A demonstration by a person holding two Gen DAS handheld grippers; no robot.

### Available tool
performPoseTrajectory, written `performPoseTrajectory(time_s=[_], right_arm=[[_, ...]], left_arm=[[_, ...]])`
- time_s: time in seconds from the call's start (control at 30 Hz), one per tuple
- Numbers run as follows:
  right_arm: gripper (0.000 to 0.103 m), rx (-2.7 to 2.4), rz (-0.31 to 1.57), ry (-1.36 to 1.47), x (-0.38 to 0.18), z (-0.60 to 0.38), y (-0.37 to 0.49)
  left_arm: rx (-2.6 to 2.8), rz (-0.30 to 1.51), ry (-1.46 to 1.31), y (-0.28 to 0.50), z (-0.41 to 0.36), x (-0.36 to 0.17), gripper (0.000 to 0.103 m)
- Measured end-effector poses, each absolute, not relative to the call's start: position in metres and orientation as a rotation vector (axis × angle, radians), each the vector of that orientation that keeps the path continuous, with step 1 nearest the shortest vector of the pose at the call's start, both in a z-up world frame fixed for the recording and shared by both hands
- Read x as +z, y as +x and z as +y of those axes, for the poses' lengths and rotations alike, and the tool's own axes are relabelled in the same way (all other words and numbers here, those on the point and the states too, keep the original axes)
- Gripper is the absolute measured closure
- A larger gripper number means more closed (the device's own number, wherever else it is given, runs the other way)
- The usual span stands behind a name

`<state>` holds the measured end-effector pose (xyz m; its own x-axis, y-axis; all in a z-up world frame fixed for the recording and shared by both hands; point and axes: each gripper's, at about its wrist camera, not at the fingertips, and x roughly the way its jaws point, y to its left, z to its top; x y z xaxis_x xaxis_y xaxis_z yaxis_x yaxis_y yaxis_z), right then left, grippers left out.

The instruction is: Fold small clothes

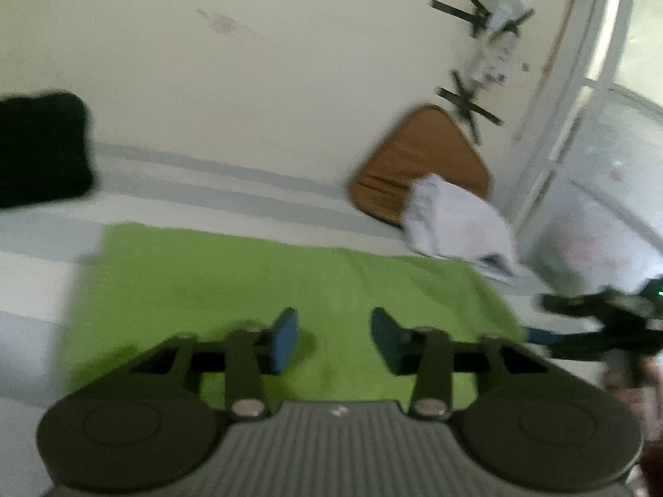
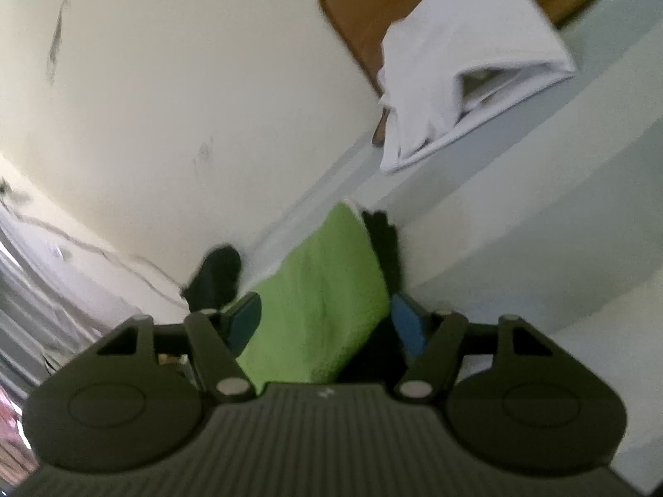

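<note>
A green cloth [image 1: 265, 290] lies flat on a pale striped surface [image 1: 232, 203]. My left gripper [image 1: 333, 339] is open and hovers just above the cloth's near edge, holding nothing. My right gripper [image 1: 534, 335] shows at the cloth's right edge in the left wrist view. In the right wrist view the green cloth [image 2: 323, 290] runs between the open blue pads of my right gripper [image 2: 327, 323]; the jaws stand wide apart around its edge. A folded white garment [image 2: 464, 66] lies further along the surface; it also shows in the left wrist view [image 1: 456, 223].
A brown cushion [image 1: 418, 161] leans on the cream wall behind the white garment. A black bundle [image 1: 41, 149] sits at the far left of the surface. A white door frame [image 1: 580, 95] stands at the right.
</note>
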<state>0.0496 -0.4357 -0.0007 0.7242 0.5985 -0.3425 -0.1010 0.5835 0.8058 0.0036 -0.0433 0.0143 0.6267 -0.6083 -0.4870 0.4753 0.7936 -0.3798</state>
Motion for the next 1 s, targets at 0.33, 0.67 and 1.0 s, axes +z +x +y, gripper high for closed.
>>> performPoseTrajectory(time_s=[0.33,0.67,1.0], right_arm=[[0.077,0.437,0.784,0.811,-0.011,-0.415,0.076],[0.078,0.779,0.625,0.715,0.085,-0.33,0.073],[0.081,0.953,0.766,0.444,0.09,-0.176,0.108]], left_arm=[[-0.695,0.811,-0.368,0.052,-0.07,-0.026,0.099],[-0.708,0.792,-0.459,0.038,-0.045,-0.025,0.098],[-0.448,0.495,-0.604,-0.034,0.119,0.009,0.087]])
